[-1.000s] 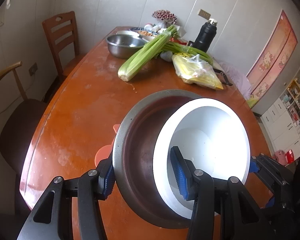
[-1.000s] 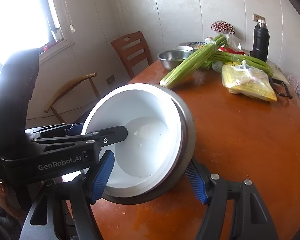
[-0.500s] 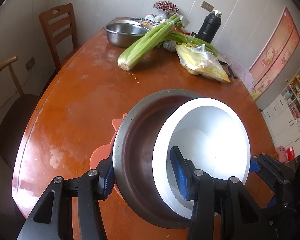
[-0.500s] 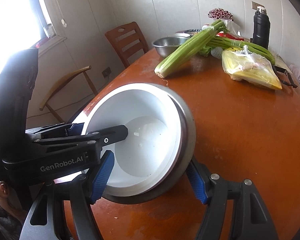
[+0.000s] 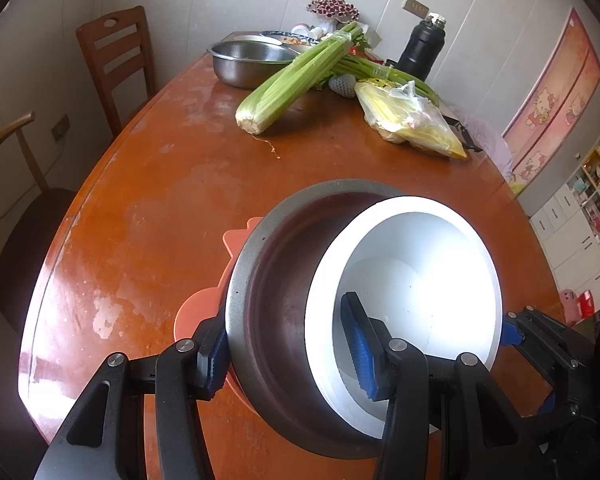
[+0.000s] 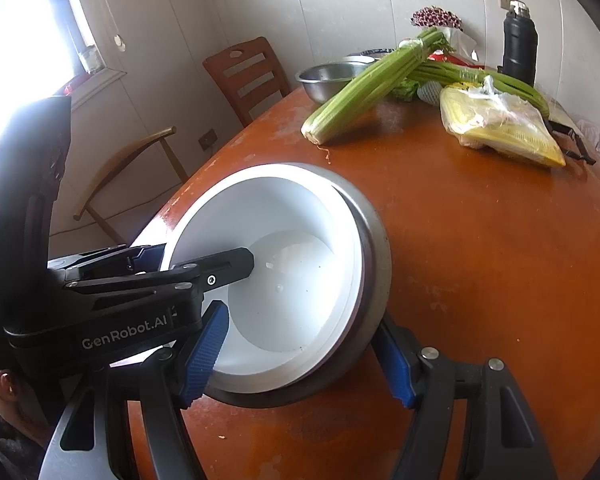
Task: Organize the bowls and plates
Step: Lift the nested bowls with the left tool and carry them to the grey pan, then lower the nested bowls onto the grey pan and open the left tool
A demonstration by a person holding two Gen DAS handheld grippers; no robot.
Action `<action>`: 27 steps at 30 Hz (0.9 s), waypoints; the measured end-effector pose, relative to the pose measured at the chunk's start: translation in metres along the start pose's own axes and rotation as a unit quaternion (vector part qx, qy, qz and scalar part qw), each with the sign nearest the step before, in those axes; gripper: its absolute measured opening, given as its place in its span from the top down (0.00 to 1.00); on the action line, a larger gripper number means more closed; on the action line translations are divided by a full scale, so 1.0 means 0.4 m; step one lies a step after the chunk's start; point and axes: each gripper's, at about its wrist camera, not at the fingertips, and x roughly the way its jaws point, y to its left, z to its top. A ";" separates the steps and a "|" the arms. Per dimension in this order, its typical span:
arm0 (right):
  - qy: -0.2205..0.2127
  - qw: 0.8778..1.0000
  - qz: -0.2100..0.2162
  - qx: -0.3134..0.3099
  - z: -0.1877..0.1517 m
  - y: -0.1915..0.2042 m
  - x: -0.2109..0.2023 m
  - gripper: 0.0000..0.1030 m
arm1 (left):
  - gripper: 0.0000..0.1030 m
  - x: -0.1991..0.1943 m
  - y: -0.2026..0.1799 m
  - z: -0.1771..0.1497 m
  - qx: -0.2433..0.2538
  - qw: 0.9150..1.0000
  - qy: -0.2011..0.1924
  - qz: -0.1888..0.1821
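With the white bowl (image 5: 416,280) nested inside the metal bowl (image 5: 276,300), both grippers are clamped on the stack from opposite sides and hold it tilted over the near part of the orange-brown table (image 5: 148,200); the left gripper (image 5: 288,344) has one blue pad on the outside of the metal bowl's wall and the other pad inside the white bowl, so it's pinching both walls together; the right gripper (image 6: 300,352) does the same on the other side, one finger inside the white bowl, the other under the metal bowl's outer wall; you can see the left gripper's black body reaching into the white bowl in the right wrist view. There's something salmon-pink and flat (image 5: 204,304) peeking out behind the metal bowl in the left view; can't tell if the stack touches it. Further back on the table: a big celery bunch (image 5: 296,80), a plastic bag of yellow stuff (image 5: 412,124), another steel bowl (image 5: 248,62) near the far edge, a black flask (image 5: 422,48) and some dried flowers (image 5: 332,8) by the wall; a wooden chair (image 5: 112,60) stands at the table's left side.
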 end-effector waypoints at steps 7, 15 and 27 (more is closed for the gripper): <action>-0.002 1.000 -0.001 0.001 -0.001 -0.006 0.007 0.32 | 0.50 0.006 0.002 0.002 0.002 1.000 -0.004 0.004; -0.014 1.000 -0.025 -0.010 -0.002 -0.001 -0.003 0.32 | 0.50 0.000 0.004 0.003 0.006 1.000 -0.013 0.023; -0.024 0.999 -0.045 -0.013 -0.006 -0.001 -0.010 0.32 | 0.50 -0.022 0.009 -0.002 0.012 0.999 -0.025 0.034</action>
